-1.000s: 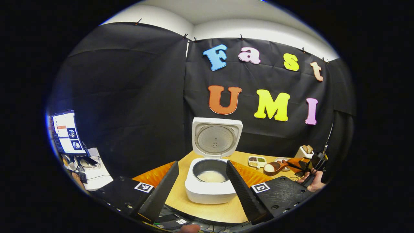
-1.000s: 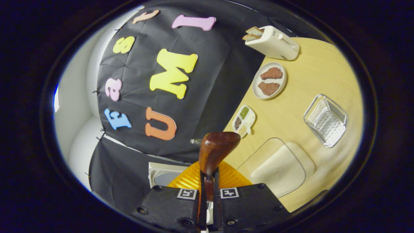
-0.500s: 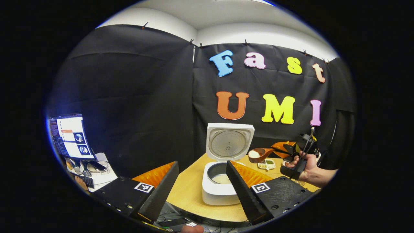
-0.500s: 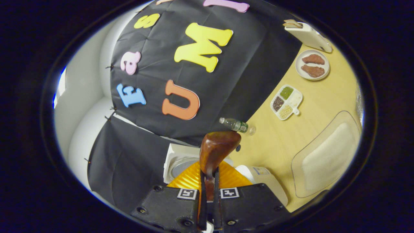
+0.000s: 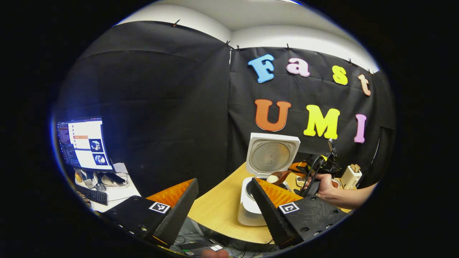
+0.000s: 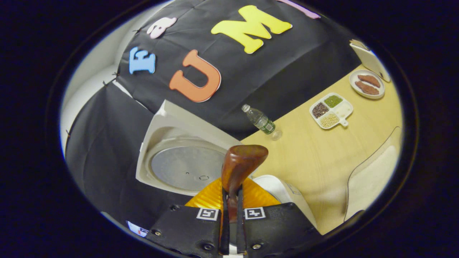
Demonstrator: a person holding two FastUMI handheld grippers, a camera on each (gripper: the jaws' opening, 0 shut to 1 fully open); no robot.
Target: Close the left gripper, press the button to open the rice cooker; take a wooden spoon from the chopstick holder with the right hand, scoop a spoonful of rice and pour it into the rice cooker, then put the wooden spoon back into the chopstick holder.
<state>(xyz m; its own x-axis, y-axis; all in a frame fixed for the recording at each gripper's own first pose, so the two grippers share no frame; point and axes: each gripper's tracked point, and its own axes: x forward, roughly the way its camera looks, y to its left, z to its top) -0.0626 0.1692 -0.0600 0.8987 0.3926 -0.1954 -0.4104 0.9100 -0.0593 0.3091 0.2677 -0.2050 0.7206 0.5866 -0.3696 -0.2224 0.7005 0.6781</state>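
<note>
The left gripper (image 5: 224, 206) is held back from the table (image 5: 218, 211), at its near edge. Its two fingers (image 5: 179, 211) are spread wide apart; nothing is held between them and nothing is touched.

The right gripper (image 6: 231, 229) is closed to a narrow slot on the handle of the spoon (image 6: 240, 166). Both fingers are pressed against the handle, one on each side. In the right gripper view the bowl of the spoon is seen from its back, projecting forward past the fingertips. In the left gripper view the same spoon (image 5: 277, 177) is seen carrying rice, with its bowl positioned over the open pot of the cooker (image 5: 251, 206). The hand (image 5: 324, 184) gripping the right gripper is seen beyond it.

The cooker stands on the table with its lid (image 5: 272, 156) raised upright. In the right gripper view the lid (image 6: 183, 161) lies directly ahead of the spoon.

Farther along the table a bottle (image 6: 260, 120), a divided dish (image 6: 331, 109) of grains and a plate (image 6: 369, 83) are located.
</note>
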